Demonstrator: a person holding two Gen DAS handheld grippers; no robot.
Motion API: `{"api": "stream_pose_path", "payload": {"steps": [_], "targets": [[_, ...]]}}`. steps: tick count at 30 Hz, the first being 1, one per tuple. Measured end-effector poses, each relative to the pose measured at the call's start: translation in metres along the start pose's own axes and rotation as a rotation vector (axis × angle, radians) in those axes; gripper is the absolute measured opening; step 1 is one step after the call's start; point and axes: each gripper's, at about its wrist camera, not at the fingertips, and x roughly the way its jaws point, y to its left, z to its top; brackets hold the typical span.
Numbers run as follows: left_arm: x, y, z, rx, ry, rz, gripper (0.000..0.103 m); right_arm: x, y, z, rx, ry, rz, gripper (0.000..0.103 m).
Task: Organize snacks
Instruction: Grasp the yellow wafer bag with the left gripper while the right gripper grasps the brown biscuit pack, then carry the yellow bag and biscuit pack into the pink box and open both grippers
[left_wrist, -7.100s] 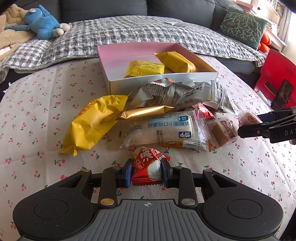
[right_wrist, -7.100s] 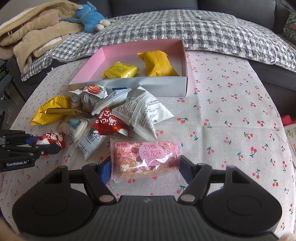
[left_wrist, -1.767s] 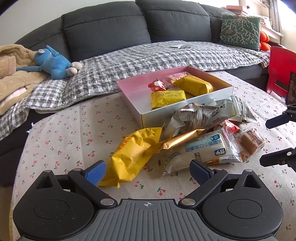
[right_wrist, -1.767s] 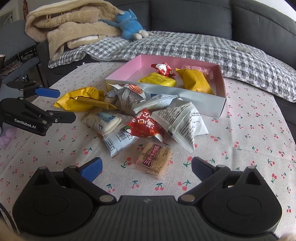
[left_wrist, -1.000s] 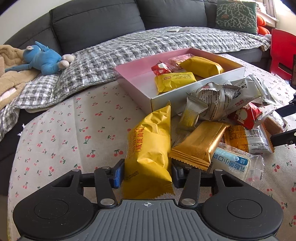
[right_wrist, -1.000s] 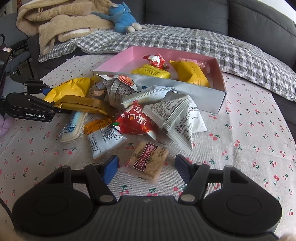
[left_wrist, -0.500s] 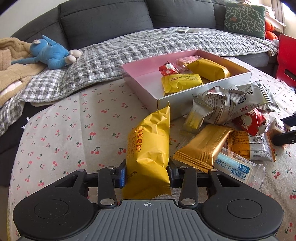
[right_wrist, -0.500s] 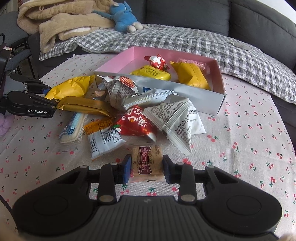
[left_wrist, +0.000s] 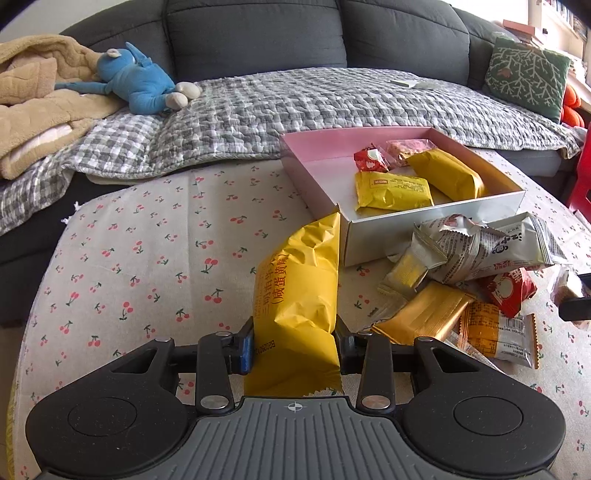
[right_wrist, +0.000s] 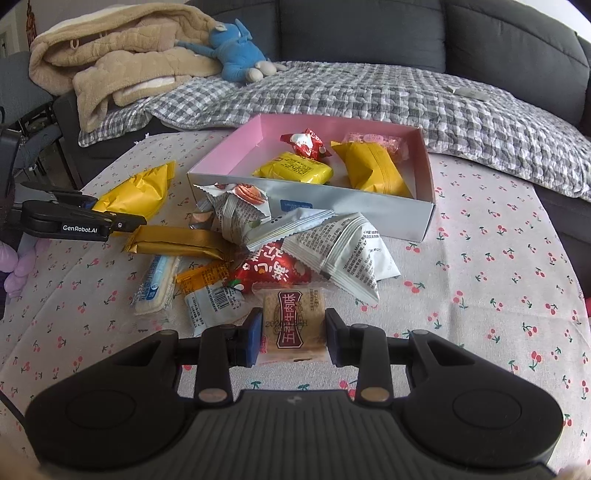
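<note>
Two grips are closed: the left gripper clamps the yellow packet, whose lower end its body hides, and the right gripper pinches the square beige biscuit pack. The pink box lies toward twelve o'clock of both, holding four snacks. In the left view, the right gripper is cut off at three o'clock.

light: bright daylight, upper right | shadows: soft | focus: sharp | edges: fisheye bending, dark corners
</note>
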Motion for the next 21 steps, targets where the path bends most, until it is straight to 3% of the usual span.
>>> {"api": "stream_pose_path", "payload": {"steps": [9,21], "targets": [[-0.011,0.003,0.009,-0.05,-0.006,0.011,0.036,-0.023,-0.003,0.011,0.039,-0.067,0.032,0.032],[-0.023,-0.016,0.039,-0.106,-0.052,-0.047,0.036,-0.014,-0.023,0.05,0.146,-0.128,0.01,0.032]]}}
